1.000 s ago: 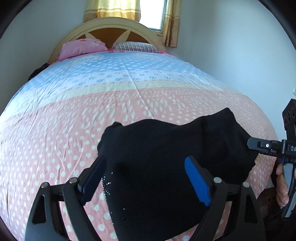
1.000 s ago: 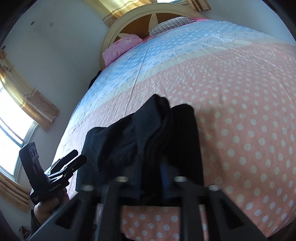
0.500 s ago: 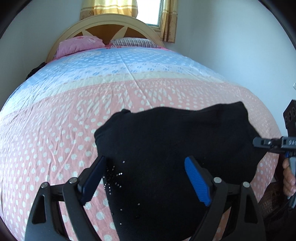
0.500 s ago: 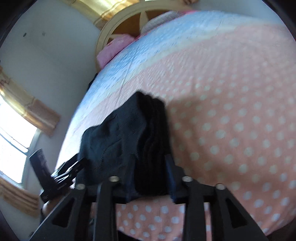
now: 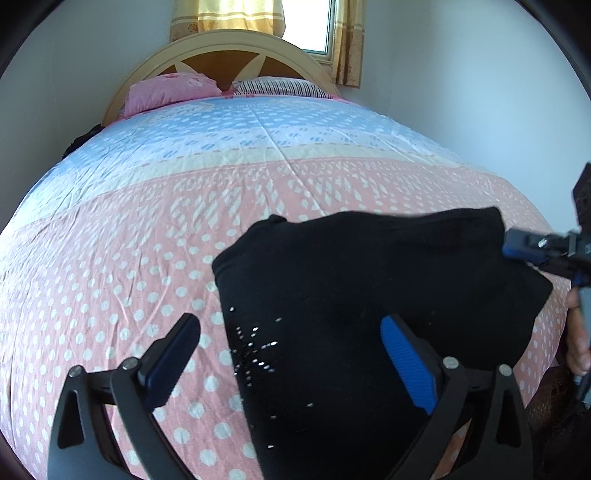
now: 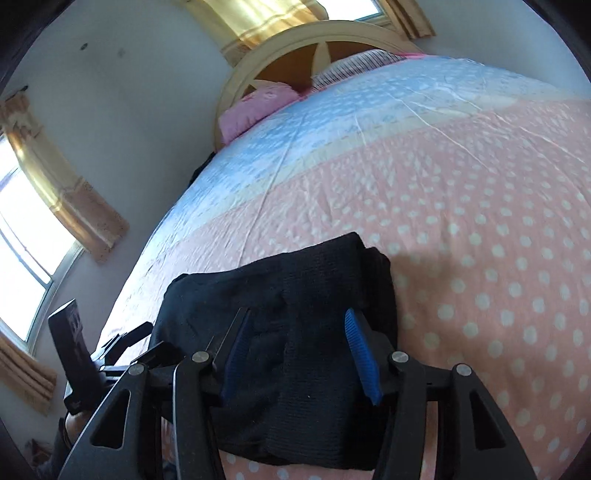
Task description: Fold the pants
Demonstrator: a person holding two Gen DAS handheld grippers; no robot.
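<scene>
Pants (image 5: 354, 295), black and folded into a compact bundle, lay on the near end of the bed (image 5: 110, 258), toward its right side in the left wrist view. Small shiny studs (image 5: 255, 347) showed on the fabric close to the left gripper (image 5: 291, 354). That gripper stood with its jaws wide apart, gripping nothing: one blue pad sat over the bedspread just beside the bundle's edge, the other over the black cloth. The right gripper (image 6: 299, 350) also stood with jaws apart, both blue pads over the top of the bundle, nothing clamped; whether they touched the cloth could not be told. In the left wrist view its fingers (image 5: 524, 247) met the bundle's far right corner.

The bed carried a quilted bedspread, pink with white dots across the near half, then a cream band (image 5: 258, 155), then pale blue toward the head. Light creases ran across it. At the head stood an arched cream headboard (image 5: 236, 48) with brown panels, and against it a pink pillow (image 5: 170, 92) and a striped pillow (image 5: 277, 86). White walls (image 5: 461, 92) enclosed the bed. A window (image 5: 314, 26) with yellow curtains (image 5: 225, 16) sat behind the headboard; a second curtained window (image 6: 26, 236) showed on the side wall in the right wrist view.
</scene>
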